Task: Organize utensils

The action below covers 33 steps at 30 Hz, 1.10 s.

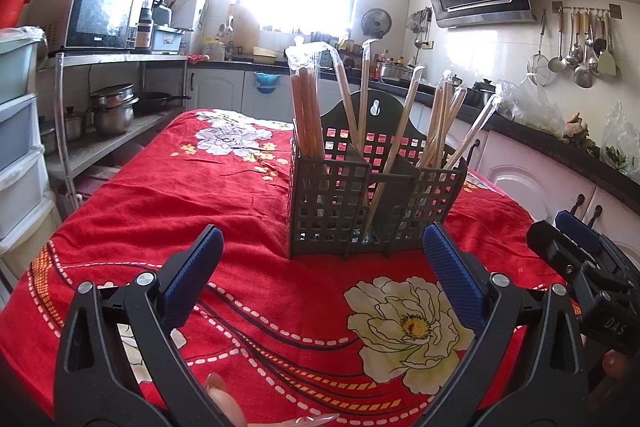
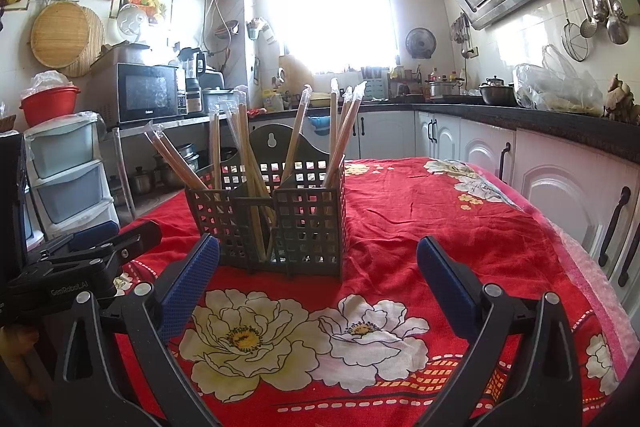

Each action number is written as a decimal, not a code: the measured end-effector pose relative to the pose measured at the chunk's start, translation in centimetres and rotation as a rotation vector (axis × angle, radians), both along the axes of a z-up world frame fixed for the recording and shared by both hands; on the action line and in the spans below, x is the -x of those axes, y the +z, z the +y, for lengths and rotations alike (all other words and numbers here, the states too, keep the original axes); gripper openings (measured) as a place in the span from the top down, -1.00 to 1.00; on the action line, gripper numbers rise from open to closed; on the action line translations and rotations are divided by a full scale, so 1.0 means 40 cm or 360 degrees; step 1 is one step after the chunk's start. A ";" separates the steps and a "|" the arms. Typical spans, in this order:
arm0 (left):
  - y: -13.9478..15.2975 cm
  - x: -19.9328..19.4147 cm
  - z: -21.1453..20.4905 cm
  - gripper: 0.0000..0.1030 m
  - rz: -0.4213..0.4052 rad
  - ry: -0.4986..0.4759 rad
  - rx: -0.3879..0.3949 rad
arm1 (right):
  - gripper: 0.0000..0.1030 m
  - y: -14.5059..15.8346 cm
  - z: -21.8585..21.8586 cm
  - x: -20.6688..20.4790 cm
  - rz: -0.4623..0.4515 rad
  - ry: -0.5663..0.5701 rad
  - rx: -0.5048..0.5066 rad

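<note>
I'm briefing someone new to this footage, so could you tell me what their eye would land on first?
Most striking is the dark grid caddy standing mid-table on the red flowered cloth, bristling with plastic-wrapped chopsticks leaning in its compartments. In front of it, the left gripper and right gripper hover open and empty. Behind, the window glares white.
</note>
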<state>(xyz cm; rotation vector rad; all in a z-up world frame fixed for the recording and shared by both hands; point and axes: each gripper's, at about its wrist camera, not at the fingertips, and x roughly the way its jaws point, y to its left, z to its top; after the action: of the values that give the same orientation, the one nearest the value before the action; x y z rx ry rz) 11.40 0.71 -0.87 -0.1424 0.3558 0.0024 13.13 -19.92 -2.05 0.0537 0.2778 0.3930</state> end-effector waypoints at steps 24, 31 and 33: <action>-0.002 0.000 0.000 -0.79 0.0002 0.0001 0.0000 | -0.87 0.002 0.004 0.005 0.0000 0.0008 0.0006; -0.005 0.001 0.004 -0.79 0.0011 -0.0002 0.0001 | -0.87 0.001 0.005 0.006 0.0005 0.0009 0.0007; -0.006 0.000 0.007 -0.79 0.0017 -0.0004 0.0007 | -0.87 0.001 0.005 0.007 0.0006 0.0008 0.0006</action>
<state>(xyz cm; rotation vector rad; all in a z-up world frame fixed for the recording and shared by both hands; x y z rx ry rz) 11.40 0.97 -1.13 -0.1463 0.3667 -0.0003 12.86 -19.71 -1.99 0.0502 0.2821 0.3972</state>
